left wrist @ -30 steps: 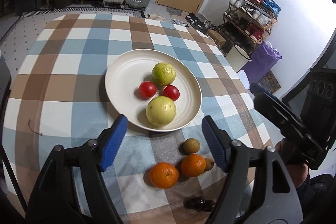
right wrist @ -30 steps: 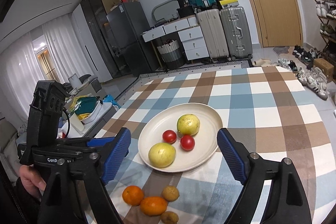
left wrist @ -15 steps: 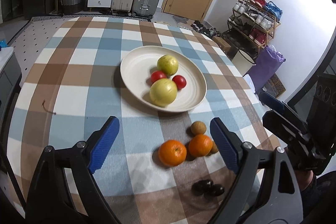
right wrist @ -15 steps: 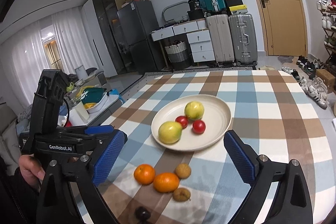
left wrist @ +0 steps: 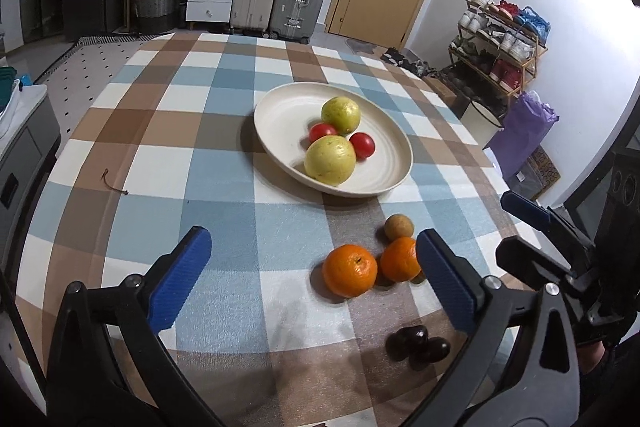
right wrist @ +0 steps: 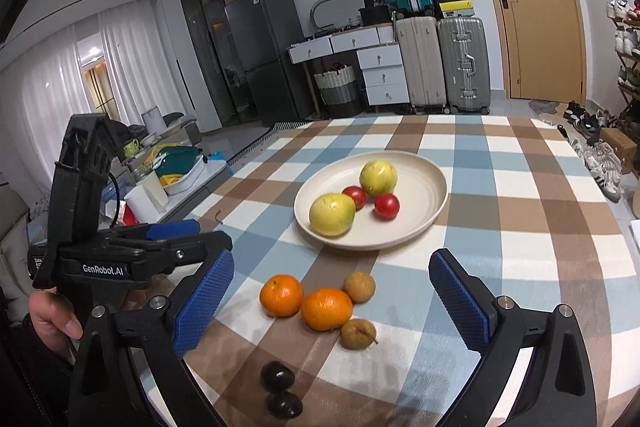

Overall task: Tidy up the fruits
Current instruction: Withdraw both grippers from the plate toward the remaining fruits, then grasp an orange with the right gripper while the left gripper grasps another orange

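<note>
We hold the left gripper (left wrist: 312, 275) and right gripper (right wrist: 330, 303), jaws just widened and empty, over loose oranges (right wrist: 326, 309) to plate (right wrist: 432, 203) them.

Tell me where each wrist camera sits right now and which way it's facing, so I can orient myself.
Left wrist: behind the open left gripper, angled down over the checked table toward the plate and far door; the right gripper and a bit of hand show at right.
Right wrist: behind the open right gripper, facing the plate and suitcases; the left gripper and its hand show at left.
Shared: plate with four fruits, two oranges, two dark fruits, the door.
</note>
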The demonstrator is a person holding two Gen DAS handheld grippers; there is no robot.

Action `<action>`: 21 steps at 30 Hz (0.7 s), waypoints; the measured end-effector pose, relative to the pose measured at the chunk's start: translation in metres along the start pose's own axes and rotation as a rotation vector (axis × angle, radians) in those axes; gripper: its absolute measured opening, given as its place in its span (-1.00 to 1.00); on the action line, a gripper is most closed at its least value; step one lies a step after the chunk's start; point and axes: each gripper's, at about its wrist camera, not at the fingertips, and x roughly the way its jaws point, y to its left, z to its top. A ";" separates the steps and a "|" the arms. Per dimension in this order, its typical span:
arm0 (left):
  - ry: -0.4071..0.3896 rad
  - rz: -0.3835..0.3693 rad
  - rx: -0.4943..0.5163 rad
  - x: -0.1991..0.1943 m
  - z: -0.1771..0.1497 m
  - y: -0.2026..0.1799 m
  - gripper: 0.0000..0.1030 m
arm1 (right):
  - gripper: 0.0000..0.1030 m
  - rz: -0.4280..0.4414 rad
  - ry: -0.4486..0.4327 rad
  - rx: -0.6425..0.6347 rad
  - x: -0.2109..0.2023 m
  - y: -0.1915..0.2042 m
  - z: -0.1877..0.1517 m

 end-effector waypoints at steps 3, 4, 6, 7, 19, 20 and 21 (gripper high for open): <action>0.002 0.021 0.001 0.003 -0.003 0.002 0.97 | 0.95 -0.009 0.024 -0.011 0.006 0.000 -0.004; 0.005 0.024 -0.001 0.003 -0.003 0.002 0.97 | 0.95 -0.010 0.030 -0.014 0.008 0.000 -0.005; 0.012 0.027 -0.005 0.007 -0.004 0.004 0.97 | 0.95 -0.015 0.044 -0.016 0.012 -0.001 -0.007; 0.014 0.028 -0.008 0.009 -0.004 0.006 0.97 | 0.95 -0.016 0.052 -0.016 0.015 -0.001 -0.008; 0.053 -0.025 -0.022 0.028 -0.007 0.011 0.97 | 0.95 -0.009 0.114 -0.008 0.037 -0.006 -0.016; 0.057 -0.028 -0.022 0.030 -0.007 0.012 0.97 | 0.95 -0.007 0.117 -0.007 0.038 -0.007 -0.016; 0.060 -0.030 -0.024 0.031 -0.007 0.012 0.97 | 0.96 -0.002 0.123 -0.006 0.040 -0.007 -0.016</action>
